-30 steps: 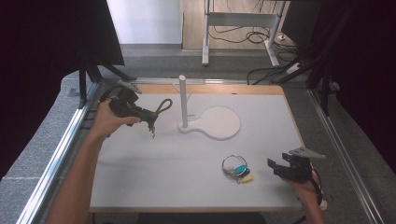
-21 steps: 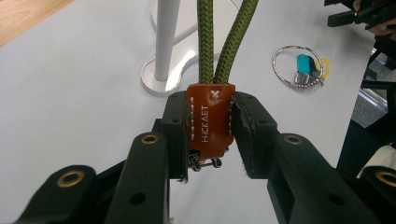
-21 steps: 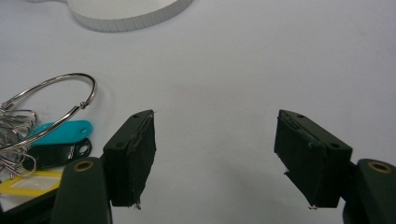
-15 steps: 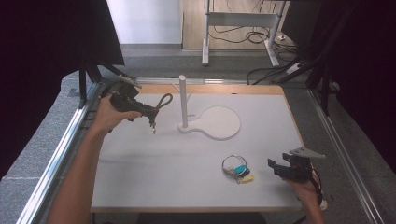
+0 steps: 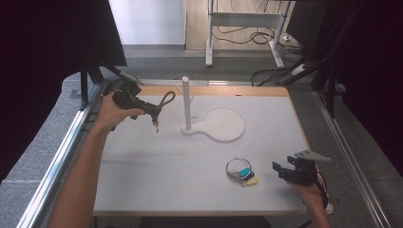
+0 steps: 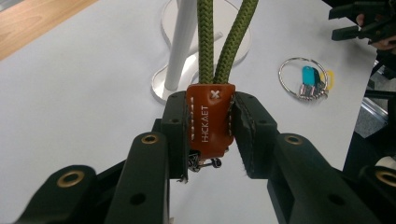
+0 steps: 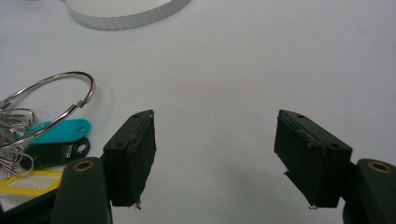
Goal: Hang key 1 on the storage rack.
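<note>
Nearest me, my right gripper (image 5: 284, 171) rests unmoved, jaws open, beside the key ring (image 5: 240, 170) on the desk (image 5: 142, 185). Farther off, my left gripper (image 5: 153, 111), clamping the keychain's leather tab (image 6: 210, 119), has edged its green loop (image 5: 166, 99) closer to the white post (image 5: 186, 102), ready for hanging.

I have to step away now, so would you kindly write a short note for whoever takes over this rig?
Left gripper: shut on the brown leather tab of the green rope loop, held above the table left of the white post stand.
Right gripper: open and holding nothing, low over the table right of the key ring.
Done: loop picked up.
Left: probably hang the loop on the post, then the key ring, which lies untouched.
</note>
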Demonstrator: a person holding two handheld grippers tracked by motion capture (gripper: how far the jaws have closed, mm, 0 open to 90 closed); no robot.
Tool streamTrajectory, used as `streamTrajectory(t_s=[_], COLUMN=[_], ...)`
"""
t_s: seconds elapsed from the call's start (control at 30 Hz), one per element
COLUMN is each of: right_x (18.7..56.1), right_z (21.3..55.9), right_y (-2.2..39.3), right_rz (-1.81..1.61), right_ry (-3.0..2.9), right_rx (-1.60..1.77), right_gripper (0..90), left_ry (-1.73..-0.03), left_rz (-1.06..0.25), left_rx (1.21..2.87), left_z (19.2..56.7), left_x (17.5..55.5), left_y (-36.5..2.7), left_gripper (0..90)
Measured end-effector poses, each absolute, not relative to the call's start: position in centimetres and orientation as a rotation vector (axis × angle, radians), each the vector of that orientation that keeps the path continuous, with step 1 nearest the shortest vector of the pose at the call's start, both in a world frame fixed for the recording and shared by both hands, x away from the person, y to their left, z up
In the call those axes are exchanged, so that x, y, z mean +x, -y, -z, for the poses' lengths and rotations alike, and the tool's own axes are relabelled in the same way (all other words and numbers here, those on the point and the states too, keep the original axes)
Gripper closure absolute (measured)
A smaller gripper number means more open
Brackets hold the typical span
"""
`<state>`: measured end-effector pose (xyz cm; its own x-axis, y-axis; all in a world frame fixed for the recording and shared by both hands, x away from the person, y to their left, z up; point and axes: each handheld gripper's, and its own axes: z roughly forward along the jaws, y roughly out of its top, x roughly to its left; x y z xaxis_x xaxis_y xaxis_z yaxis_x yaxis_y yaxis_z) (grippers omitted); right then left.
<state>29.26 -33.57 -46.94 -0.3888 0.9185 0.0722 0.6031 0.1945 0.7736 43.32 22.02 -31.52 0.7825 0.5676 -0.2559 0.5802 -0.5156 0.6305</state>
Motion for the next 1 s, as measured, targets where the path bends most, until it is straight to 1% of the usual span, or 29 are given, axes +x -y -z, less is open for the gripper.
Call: streamTrajectory(t_s=[0.6,1.0], right_x=[29.4,29.4], right_z=[47.1,47.2], right_y=[33.7,33.7], right_rz=[-1.04,-1.032], right_ry=[-2.069,-2.071], right_rx=[1.43,1.429], right_gripper=[29.6,29.7], left_ry=[-0.886,-0.918], left_rz=[0.043,0.054], left_rx=[2.191,2.199], left_z=[31.5,31.5], left_x=[45.8,47.9], left_y=[-22.3,-21.9], left_gripper=[67.6,67.6])
